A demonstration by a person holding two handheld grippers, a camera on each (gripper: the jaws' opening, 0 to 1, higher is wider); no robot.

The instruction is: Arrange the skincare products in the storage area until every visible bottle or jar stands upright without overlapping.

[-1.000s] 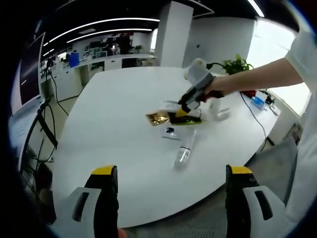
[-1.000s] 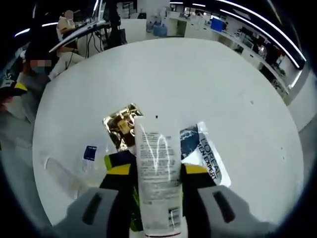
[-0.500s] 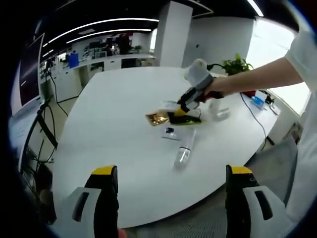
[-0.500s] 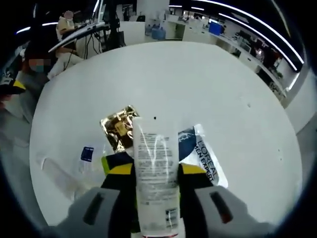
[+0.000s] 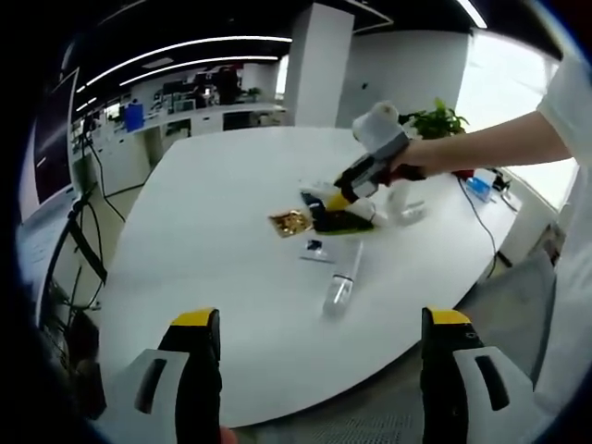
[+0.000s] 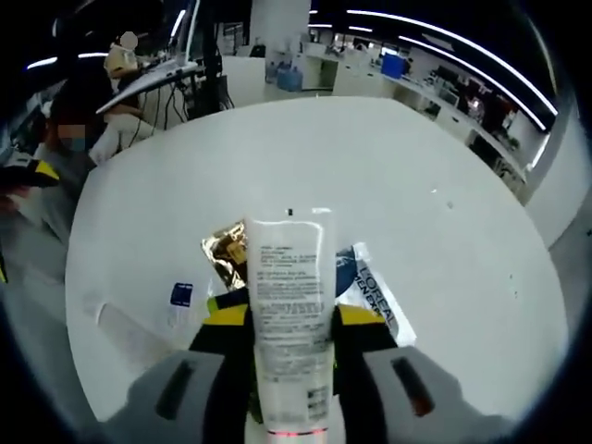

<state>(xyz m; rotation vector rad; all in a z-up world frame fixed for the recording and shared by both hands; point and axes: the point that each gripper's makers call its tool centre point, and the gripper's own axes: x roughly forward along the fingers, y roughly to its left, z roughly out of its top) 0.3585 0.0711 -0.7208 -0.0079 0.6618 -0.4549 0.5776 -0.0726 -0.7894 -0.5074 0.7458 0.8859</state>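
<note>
In the right gripper view, the right hand-held gripper (image 6: 289, 319) is clamped on a white tube (image 6: 289, 296) held lengthwise at lower centre. Compared with a second ago the tube sits higher above the surface (image 6: 444, 166), and the gold sachet (image 6: 227, 252) and the L'Oréal sachet (image 6: 375, 291) beneath look smaller, so the tube has been lifted off the pile, ready to be stood up. In the left gripper view, the left hand-held gripper (image 5: 314, 356) hangs wide and empty at the bottom, well apart from a clear bottle (image 5: 340, 282) lying flat at centre; a small flat packet (image 5: 316, 248), possibly a sample sachet, lies just beyond it. The bottle is not yet upright.
</note>
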